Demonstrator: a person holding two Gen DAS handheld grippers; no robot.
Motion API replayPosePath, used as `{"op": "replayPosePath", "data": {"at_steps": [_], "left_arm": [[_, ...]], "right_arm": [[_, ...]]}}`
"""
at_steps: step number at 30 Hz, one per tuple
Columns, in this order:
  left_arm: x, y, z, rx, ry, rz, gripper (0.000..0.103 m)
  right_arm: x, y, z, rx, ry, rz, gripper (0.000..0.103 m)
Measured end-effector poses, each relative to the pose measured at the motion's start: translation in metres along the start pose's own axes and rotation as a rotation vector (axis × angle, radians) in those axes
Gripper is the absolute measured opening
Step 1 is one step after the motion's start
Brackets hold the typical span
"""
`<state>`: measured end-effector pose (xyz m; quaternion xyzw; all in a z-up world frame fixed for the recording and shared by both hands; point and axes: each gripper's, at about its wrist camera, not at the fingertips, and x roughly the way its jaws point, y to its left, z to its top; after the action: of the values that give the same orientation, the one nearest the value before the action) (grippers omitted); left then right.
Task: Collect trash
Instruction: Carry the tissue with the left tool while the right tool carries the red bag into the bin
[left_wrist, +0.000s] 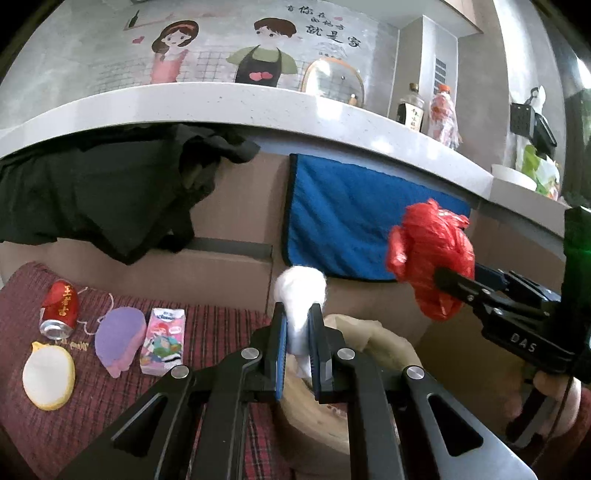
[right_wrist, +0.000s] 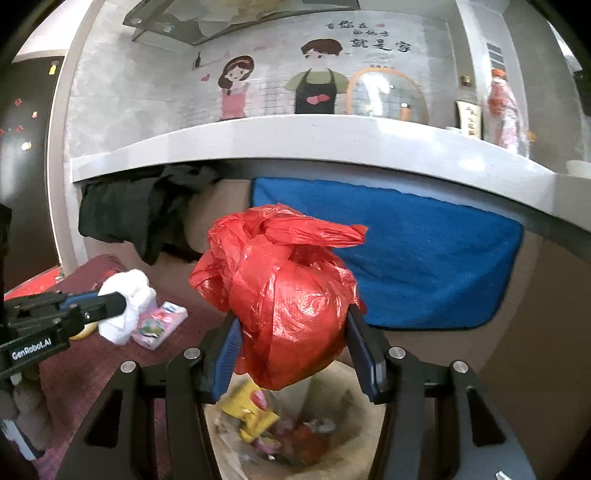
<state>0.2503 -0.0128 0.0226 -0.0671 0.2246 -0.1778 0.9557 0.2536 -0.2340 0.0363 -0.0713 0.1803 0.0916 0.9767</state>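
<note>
My left gripper (left_wrist: 297, 328) is shut on a crumpled white tissue (left_wrist: 301, 291) and holds it above the near rim of a beige trash bin (left_wrist: 388, 350). My right gripper (right_wrist: 291, 332) is shut on a crumpled red plastic bag (right_wrist: 284, 295) directly over the bin's opening (right_wrist: 354, 435), which holds yellow and red wrappers (right_wrist: 255, 413). In the left wrist view the red bag (left_wrist: 432, 258) hangs to the right of the tissue. In the right wrist view the left gripper (right_wrist: 122, 304) and the tissue (right_wrist: 125, 306) are at the left.
On the dark red checked mat (left_wrist: 207, 332) lie a red can (left_wrist: 61, 308), a purple pad (left_wrist: 120, 341), a pink tissue pack (left_wrist: 164, 341) and a yellow-white sponge (left_wrist: 48, 376). A blue towel (left_wrist: 362, 214) and black cloth (left_wrist: 99, 195) hang below the white counter (left_wrist: 258, 107).
</note>
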Motion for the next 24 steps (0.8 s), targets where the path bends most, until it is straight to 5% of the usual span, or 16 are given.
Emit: {"op": "replayPosePath", "data": {"at_steps": [12,24], "left_arm": [[-0.017,-0.030,-0.025,0.011,-0.036,0.028,0.011],[0.015,-0.046,-0.035,0.031,0.006,-0.004,0.011]], "right_arm": [[-0.024,-0.008,-0.045,0.065,0.032,0.048,0.050],[-0.011,-0.033,-0.052,0.150,0.053,0.038,0.051]]}}
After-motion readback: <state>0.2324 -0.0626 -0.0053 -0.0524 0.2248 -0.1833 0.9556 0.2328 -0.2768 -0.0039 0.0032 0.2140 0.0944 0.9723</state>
